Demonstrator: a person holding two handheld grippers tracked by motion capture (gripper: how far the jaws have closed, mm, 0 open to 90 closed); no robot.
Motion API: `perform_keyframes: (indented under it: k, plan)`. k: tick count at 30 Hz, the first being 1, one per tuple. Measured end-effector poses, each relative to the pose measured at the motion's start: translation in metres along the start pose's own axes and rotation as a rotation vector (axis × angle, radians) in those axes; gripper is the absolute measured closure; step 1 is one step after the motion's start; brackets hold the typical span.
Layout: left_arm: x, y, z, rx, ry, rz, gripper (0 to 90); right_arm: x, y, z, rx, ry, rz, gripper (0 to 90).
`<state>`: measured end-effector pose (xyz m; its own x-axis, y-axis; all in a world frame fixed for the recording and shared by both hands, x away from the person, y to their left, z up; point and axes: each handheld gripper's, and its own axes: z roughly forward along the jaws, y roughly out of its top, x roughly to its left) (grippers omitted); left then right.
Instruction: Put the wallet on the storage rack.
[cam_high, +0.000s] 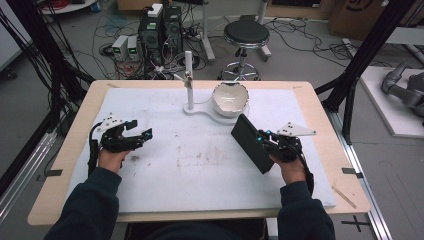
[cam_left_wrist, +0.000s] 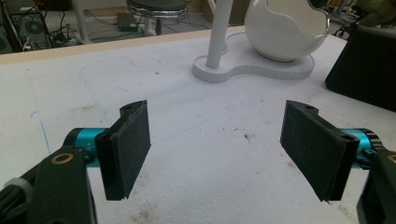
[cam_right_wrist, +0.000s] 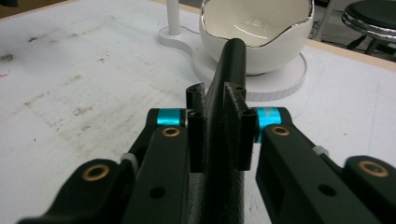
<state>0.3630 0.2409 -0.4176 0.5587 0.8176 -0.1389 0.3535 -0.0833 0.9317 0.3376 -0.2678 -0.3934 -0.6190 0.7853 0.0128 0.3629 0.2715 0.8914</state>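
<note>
The right gripper (cam_high: 261, 137) has its two pads pressed against the flat faces of a black slab (cam_high: 252, 143), a thin, textured, case-like piece that it holds on edge above the white mat (cam_high: 200, 165). In the right gripper view the slab (cam_right_wrist: 223, 112) runs straight up between the fingers (cam_right_wrist: 196, 130), one pad on each side, with its rounded far end reaching toward the white bowl (cam_right_wrist: 257, 32); whether its lower edge still touches the mat is hard to tell from here. In the high view the slab stands tilted, just beside the bowl (cam_high: 230, 98) and the white stand (cam_high: 189, 80) whose flat base carries it, at the right half of the table (cam_high: 65, 165). The left gripper (cam_high: 134, 136) sits well apart over the left side of the mat, its fingers (cam_left_wrist: 128, 149) spread wide with nothing between them, only bare stained mat (cam_left_wrist: 210, 140) beneath.
</note>
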Motion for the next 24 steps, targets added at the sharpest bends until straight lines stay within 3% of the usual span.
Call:
perform_keyframes:
  k: [7,8,10,13,15,17,19,21,23,24]
  plan:
    - [0.000,0.000,0.000,0.004,0.000,0.003,24.3,0.000,-0.001,0.002,0.015,0.020,0.000,76.4]
    - [0.000,0.000,0.000,0.004,0.000,0.003,24.3,-0.001,-0.001,0.000,0.004,-0.009,0.002,73.9]
    - [0.000,0.000,0.000,0.005,0.000,0.003,24.3,-0.003,-0.001,-0.001,0.001,-0.010,0.010,73.9]
    - [0.000,0.000,0.001,0.008,-0.003,0.003,24.3,-0.008,-0.005,0.003,0.029,0.044,0.056,74.6]
    - [0.000,0.000,0.001,0.007,-0.002,0.004,24.3,-0.006,-0.009,0.006,0.033,0.056,0.051,75.0]
    - [0.000,0.000,0.000,0.004,-0.001,0.001,24.4,-0.006,-0.008,0.006,0.027,0.029,0.042,70.1]
    - [0.001,0.000,0.000,0.004,-0.001,0.002,24.4,-0.010,-0.006,0.001,0.002,-0.051,0.054,52.6]
    - [0.001,0.000,0.000,0.005,-0.002,0.001,24.4,-0.020,-0.008,-0.004,0.005,-0.139,0.047,42.4]
    - [0.000,0.000,0.000,0.005,-0.004,0.001,24.4,-0.034,-0.016,-0.008,0.047,-0.195,0.049,36.5]
    - [0.000,0.000,0.000,0.006,-0.004,0.002,24.4,-0.042,-0.021,-0.009,0.076,-0.201,0.067,34.4]
